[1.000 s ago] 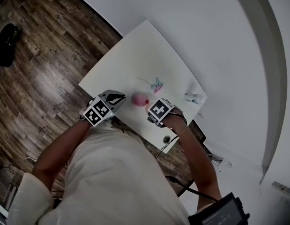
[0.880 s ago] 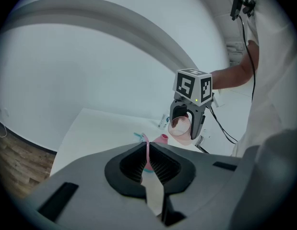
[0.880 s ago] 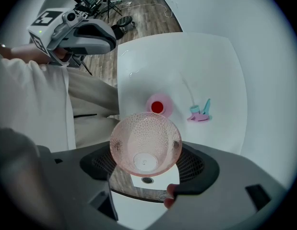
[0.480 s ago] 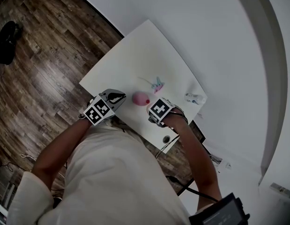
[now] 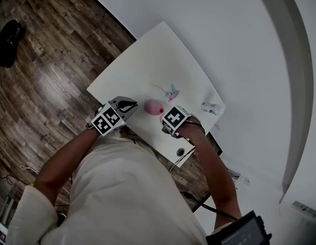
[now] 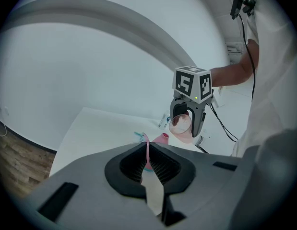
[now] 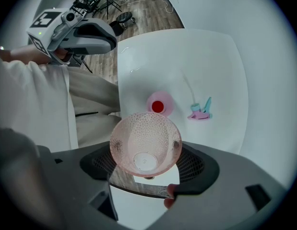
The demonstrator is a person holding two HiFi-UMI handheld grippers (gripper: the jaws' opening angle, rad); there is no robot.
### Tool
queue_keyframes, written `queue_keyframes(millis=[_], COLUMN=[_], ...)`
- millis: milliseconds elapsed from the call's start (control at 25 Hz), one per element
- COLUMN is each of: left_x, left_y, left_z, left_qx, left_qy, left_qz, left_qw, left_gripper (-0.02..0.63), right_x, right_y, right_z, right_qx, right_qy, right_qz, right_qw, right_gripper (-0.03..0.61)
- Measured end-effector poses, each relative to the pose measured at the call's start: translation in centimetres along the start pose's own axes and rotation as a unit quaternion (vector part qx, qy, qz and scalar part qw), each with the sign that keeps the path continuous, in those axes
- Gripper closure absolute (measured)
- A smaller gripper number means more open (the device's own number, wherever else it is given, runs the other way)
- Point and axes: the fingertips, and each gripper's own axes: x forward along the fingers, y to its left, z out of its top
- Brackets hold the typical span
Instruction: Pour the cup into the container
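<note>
So basically nothing has changed over the last second: both arms sit where they were, and only the head view drifts a hair. The right tool [image 6: 187,123] stays clamped on the pink dimpled cup [image 7: 145,145], held up off the desk [image 5: 147,60] and tipped so its mouth faces back along the jaws. I can see straight down to its clear base, so it looks empty to me. The pink container [image 7: 158,105], showing red at its round opening, stands on the desk just beyond the cup, not under it. My read is that no pouring is happening right now, and this is a pause either side of the tilt. I can't tell which. The left tool [image 6: 147,157] hangs off to the side with its jaws together and nothing I can make out in them. As for writing, there's only the black-and-white square markers on the tool cubes. The little bottle [image 5: 211,106] at the desk's corner is too small to read.
</note>
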Motion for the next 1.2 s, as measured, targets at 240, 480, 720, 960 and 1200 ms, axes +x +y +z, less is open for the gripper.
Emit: queue_keyframes(millis=[240,480,720,960,1200], left_x=[-0.2,-0.2,-0.3,-0.3,-0.4], left_y=[0.3,0.5,0.6,0.9,1.2], left_z=[-0.2,-0.4,-0.4,-0.4,-0.4], left_qx=[-0.002,-0.005,-0.005,-0.006,-0.008], left_qy=[-0.001,-0.001,-0.003,-0.004,-0.007], left_qz=[0.003,0.003,0.003,0.004,0.006], left_qw=[1.0000,1.0000,1.0000,1.0000,0.9999], left_gripper=[0.601,0.601,0.601,0.601,0.601], right_x=[0.0,-0.1,-0.1,-0.2,-0.4], right_y=[0.1,0.0,0.1,0.0,-0.1], right_z=[0.0,0.0,0.1,0.1,0.2], right_qx=[-0.003,-0.002,-0.001,-0.002,-0.005], right_qy=[0.010,0.018,0.025,0.034,0.041], right_qz=[0.003,0.004,0.007,0.009,0.010], right_qw=[1.000,1.000,1.000,0.999,0.999], right_gripper=[0.206,0.206,0.206,0.206,0.206])
